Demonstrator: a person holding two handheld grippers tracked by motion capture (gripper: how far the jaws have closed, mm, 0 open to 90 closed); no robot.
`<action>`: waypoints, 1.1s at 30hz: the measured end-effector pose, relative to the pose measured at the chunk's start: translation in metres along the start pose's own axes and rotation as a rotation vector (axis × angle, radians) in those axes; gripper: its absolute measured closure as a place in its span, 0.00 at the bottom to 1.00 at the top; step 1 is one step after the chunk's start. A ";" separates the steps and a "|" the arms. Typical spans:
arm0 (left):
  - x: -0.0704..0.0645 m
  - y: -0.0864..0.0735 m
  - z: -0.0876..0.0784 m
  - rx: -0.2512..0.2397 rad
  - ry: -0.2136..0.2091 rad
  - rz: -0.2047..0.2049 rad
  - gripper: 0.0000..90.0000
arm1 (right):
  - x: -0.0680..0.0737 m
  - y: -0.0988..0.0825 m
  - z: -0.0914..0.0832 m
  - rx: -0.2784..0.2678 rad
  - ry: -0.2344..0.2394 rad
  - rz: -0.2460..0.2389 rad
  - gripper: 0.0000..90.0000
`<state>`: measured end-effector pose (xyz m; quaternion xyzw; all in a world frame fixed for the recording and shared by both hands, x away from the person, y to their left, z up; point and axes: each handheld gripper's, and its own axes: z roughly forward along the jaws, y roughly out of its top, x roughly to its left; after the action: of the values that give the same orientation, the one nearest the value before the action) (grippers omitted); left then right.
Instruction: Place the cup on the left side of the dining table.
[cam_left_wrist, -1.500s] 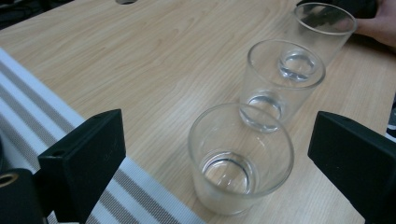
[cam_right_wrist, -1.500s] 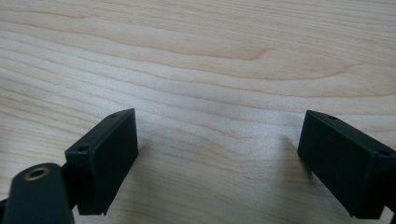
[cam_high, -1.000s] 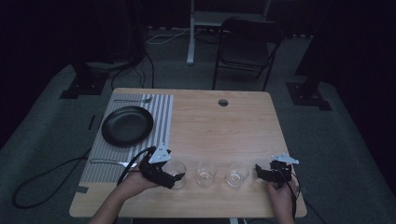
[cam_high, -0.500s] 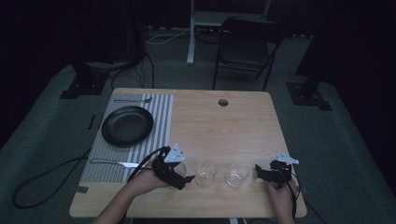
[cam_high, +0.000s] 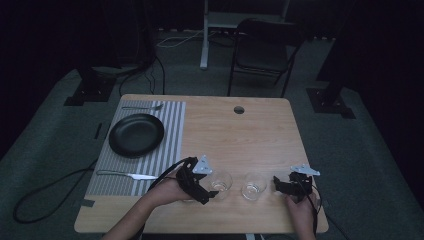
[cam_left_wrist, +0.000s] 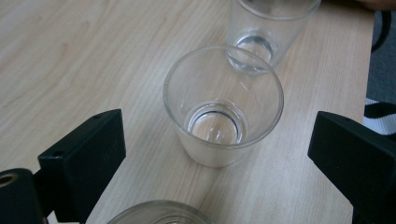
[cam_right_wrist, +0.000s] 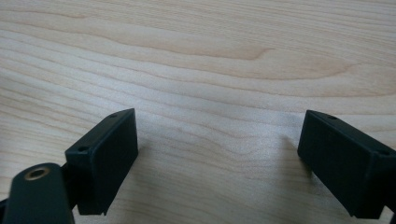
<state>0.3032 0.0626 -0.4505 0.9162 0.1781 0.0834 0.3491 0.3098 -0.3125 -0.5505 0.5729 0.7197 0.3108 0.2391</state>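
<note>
**Left claw lines up on the glasses, nothing gripped yet**

The left claw stands wide open with no glass pressed between its jaws. In the left gripper view a clear tumbler stands upright just ahead of the jaws, a second glass beyond it, and the rim of a third glass sits at the claw's base. The right claw is open and empty, resting low over bare tabletop. By my reading, the work is at its approach: closing and lifting remain. The glasses are smooth, thick-based and tapered; the tabletop is pale wood grain.
</note>
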 end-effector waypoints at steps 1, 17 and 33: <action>0.001 0.001 0.001 0.011 0.000 0.006 0.05 | 0.000 0.000 0.000 0.000 0.000 0.000 0.13; -0.003 0.021 0.029 0.100 -0.021 0.045 0.05 | 0.000 0.000 0.000 0.000 0.000 0.000 0.13; -0.004 0.032 0.052 0.211 -0.020 0.044 0.05 | 0.000 0.000 0.000 0.000 0.000 0.000 0.13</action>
<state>0.3222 0.0070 -0.4672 0.9524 0.1622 0.0625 0.2506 0.3098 -0.3126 -0.5505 0.5729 0.7198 0.3109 0.2389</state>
